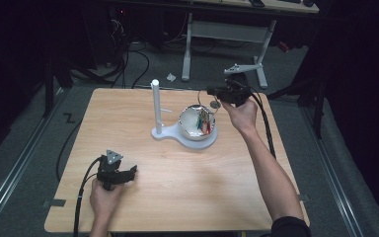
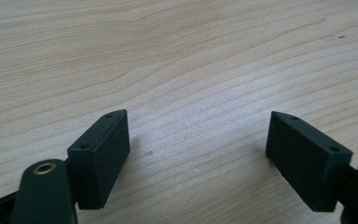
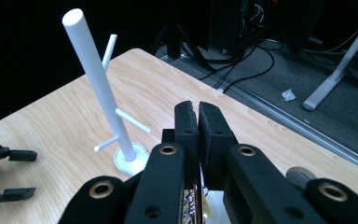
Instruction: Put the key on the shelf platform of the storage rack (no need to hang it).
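From above, my left gripper (image 1: 128,173) sits low at the near left of the wooden worktop (image 1: 177,163), held in my left hand (image 1: 103,195), while my right gripper (image 1: 212,91) is raised beyond the far right part of the worktop, just past a shiny metal bowl (image 1: 193,121) in my right hand (image 1: 242,114). The bowl rests on the round end of a white stand (image 1: 165,132) whose upright post (image 1: 155,106) rises beside it, and coloured bits lie inside the bowl, too small for me to name. That overhead look does not settle how my fingers stand; my own cameras do. In the left gripper view my two black fingers (image 2: 100,158) are spread wide apart, nothing between them, just bare wood grain (image 2: 191,70) under them. In the right gripper view my fingers (image 3: 186,135) are pressed together, tips nearly touching; whether something thin is pinched there I cannot tell. That view also brings out what the high one hides: the white post (image 3: 100,84) carries short side pegs (image 3: 133,120) at several heights, and my left gripper (image 3: 2,172) shows at the far left edge, fingers parted. A small crumpled white scrap (image 3: 288,94) lies on the grey floor beyond the worktop.
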Tool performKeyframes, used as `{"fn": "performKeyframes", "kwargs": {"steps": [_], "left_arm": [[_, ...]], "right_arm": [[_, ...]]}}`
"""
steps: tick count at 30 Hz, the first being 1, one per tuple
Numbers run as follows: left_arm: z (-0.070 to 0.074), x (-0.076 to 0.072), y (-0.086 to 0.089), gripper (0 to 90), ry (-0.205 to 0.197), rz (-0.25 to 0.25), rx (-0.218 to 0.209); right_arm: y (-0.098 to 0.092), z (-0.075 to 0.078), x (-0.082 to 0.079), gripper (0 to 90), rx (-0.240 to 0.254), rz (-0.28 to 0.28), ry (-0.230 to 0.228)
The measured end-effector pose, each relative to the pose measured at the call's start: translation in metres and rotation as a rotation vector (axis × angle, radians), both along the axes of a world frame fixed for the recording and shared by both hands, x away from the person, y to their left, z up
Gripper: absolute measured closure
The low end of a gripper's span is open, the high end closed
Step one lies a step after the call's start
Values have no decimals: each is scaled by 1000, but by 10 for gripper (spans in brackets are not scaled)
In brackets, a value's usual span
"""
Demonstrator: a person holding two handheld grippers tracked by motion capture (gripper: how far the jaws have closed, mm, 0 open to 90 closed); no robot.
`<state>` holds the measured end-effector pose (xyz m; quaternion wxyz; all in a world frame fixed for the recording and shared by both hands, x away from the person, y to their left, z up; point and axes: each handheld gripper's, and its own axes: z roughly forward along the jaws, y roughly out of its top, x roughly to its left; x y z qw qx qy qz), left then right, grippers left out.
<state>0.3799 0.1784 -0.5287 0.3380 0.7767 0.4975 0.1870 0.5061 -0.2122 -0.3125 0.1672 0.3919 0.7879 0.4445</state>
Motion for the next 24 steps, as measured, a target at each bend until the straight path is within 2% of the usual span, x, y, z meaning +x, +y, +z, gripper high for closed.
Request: {"fn": "performKeyframes", "kwargs": {"steps": [13, 24], "left_arm": [[0, 0, 0, 220, 1, 0, -1], [0, 0, 0, 220, -1, 1, 0]], "right_arm": [[11, -10, 8, 877, -17, 2, 11], [13, -27, 12, 876, -21, 2, 40]]}}
